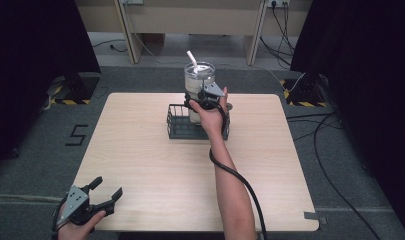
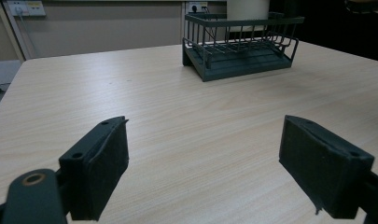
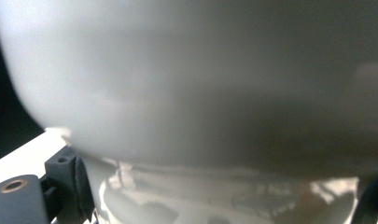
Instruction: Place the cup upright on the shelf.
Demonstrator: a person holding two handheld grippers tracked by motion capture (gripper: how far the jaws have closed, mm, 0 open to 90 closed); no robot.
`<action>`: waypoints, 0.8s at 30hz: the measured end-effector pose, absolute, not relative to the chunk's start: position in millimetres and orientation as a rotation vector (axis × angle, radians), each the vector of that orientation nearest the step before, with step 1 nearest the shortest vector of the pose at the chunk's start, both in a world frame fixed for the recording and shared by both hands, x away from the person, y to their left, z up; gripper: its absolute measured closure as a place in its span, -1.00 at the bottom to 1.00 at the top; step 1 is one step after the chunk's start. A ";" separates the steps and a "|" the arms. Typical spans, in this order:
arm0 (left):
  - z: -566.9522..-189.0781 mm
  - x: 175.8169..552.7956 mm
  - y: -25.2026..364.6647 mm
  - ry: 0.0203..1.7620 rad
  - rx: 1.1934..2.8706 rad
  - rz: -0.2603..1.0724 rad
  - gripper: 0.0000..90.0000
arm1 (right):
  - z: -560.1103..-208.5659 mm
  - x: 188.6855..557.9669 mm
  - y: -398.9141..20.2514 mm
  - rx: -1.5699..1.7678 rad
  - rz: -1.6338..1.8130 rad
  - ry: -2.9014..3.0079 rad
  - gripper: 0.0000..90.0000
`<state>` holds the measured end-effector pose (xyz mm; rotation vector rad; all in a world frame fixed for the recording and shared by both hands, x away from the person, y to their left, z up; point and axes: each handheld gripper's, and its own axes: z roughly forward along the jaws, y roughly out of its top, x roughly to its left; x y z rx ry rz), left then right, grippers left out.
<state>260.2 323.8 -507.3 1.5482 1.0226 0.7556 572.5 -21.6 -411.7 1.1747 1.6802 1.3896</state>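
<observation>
Left gripper: the left gripper (image 1: 107, 192) sat at the near left corner of the table (image 1: 140, 150), held low in a hand (image 1: 80, 227); its jaws stood wide apart with nothing between them; in the left gripper view the two black pads (image 2: 102, 168) framed bare wood.

Table: light wood grain; the middle stretch between the two grippers carried nothing but the trailing cable (image 1: 240, 182) of the right gripper.

Right arm: the forearm (image 1: 230, 180) reached from the near edge toward the far middle of the table.

Right gripper: the right gripper (image 1: 199, 102) was closed around the lower body of the jar (image 1: 199, 82); in the right gripper view the pale jar (image 3: 200, 79) pressed close between the jaws.

Jar: a clear, pale container with a white spout (image 1: 192, 57) on its lid; upright; held over the basket (image 1: 182, 125), its base at or just inside the basket; whether it touched the basket floor I could not tell.

Basket: dark wire, rectangular, at the far middle of the table; in the left gripper view the basket (image 2: 242, 51) stood well apart from the left gripper.
</observation>
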 end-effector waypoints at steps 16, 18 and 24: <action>-507.1 260.1 322.6 1.014 1.554 0.754 -0.67 | -430.3 570.8 -21.0 1.190 1.370 1.702 -0.81; -507.1 260.1 322.4 1.014 1.552 0.754 -0.67 | -430.9 569.5 -20.4 1.194 1.374 1.700 -0.81; -507.1 259.9 321.1 1.009 1.556 0.754 -0.67 | -432.1 564.7 -21.9 1.155 1.387 1.692 -0.85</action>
